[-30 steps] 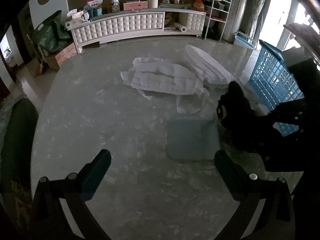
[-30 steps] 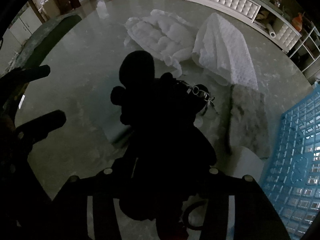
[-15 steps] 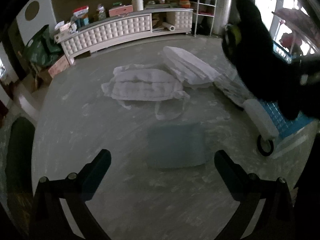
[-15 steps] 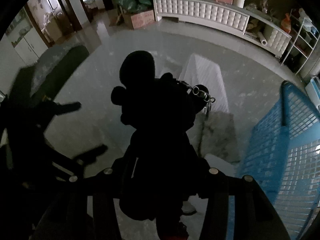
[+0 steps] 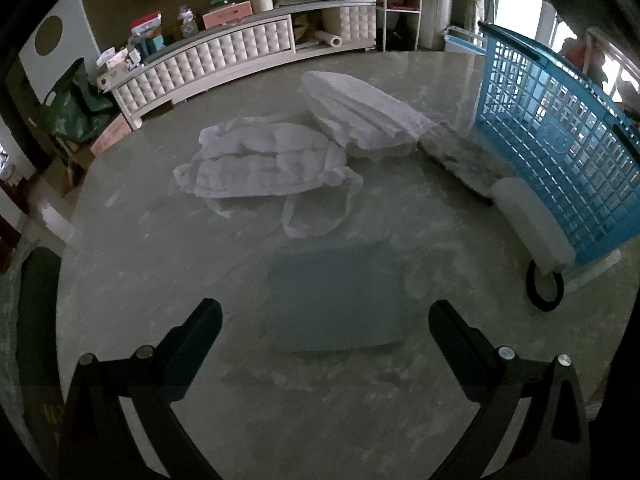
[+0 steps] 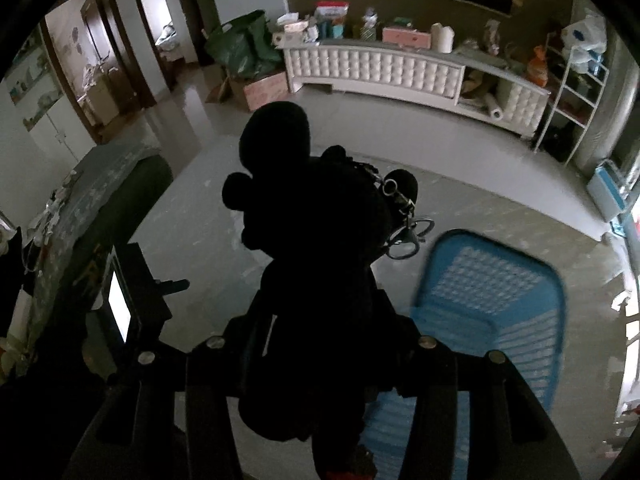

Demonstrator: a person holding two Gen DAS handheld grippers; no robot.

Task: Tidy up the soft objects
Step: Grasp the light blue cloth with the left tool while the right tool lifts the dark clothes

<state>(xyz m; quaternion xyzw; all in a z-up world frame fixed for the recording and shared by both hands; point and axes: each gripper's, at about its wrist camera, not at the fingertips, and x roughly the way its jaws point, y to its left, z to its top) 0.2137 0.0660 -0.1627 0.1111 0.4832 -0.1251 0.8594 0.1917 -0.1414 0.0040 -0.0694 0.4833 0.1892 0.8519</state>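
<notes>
Right gripper point(image 6: 316, 344) clamped on black plush toy point(image 6: 312, 216), held up above blue basket point(image 6: 492, 292). Toy looks light, squashy; mid-body grip suits. Left gripper point(image 5: 325, 322) spread apart, empty, near grey pad point(image 5: 336, 300) left of basket.

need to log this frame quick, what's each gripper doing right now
Left gripper: open, holding nothing, above the blue-grey pad.
Right gripper: shut on the black plush toy, near the blue basket.

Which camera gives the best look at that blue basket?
The left wrist view: the blue basket stands sharp on the table's right, its lattice wall clear. The right wrist view looks down into it, blurred and partly hidden behind the black plush toy.
</notes>
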